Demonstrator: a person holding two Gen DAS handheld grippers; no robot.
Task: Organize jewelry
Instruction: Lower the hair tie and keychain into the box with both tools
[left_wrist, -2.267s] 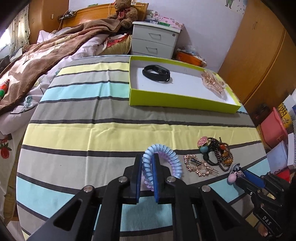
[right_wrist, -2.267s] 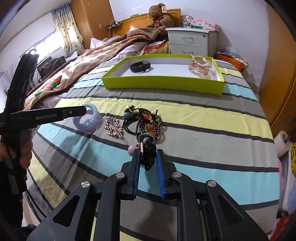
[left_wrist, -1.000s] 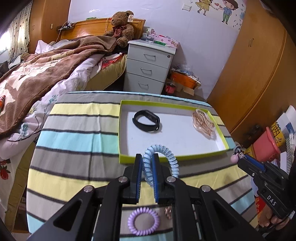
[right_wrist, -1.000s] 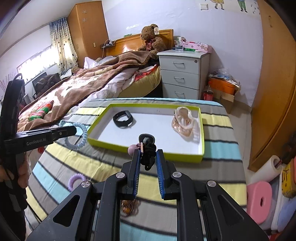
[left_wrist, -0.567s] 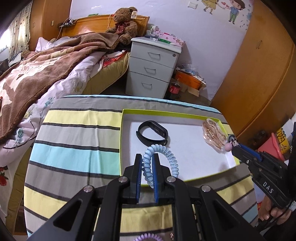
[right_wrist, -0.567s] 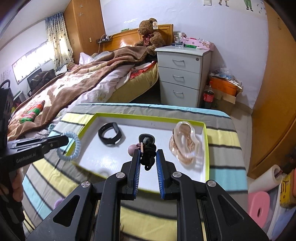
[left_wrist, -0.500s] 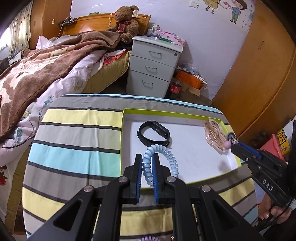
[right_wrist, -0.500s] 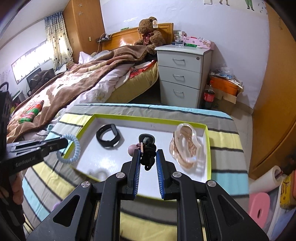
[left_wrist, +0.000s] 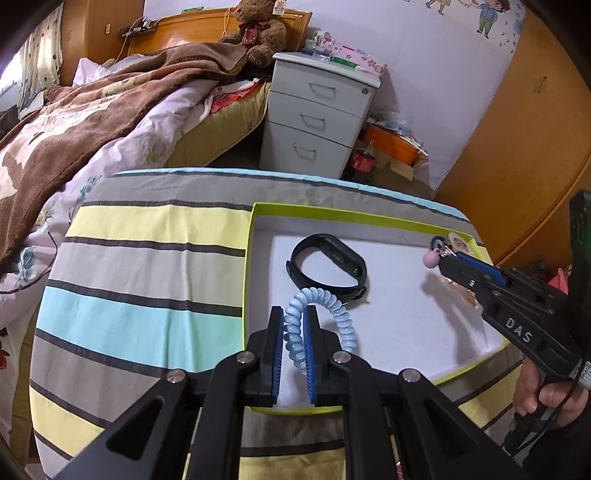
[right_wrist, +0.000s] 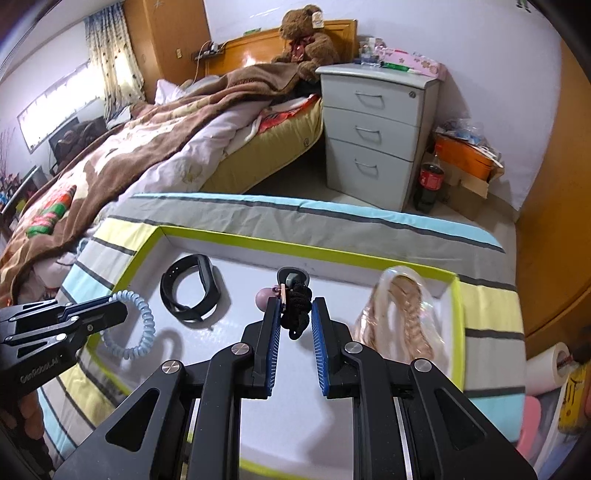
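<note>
Left tongs (left_wrist: 294, 325) clamped on blue coil hair tie (left_wrist: 325, 314), right tongs (right_wrist: 294, 315) on black hair tie (right_wrist: 295, 308)

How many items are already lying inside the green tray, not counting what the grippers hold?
2: a black wristband at the green tray's left, and a braided headband at its right. None seems hidden.

The middle of the white floor of the green-rimmed tray (right_wrist: 306, 249) is left bare, between the black wristband (right_wrist: 190, 288) on the left and the clear packet with the braided piece (right_wrist: 400, 314) at the right wall. The low rim is to be crossed from every side. The striped table (left_wrist: 147, 266) left of the tray is uncovered.
</note>
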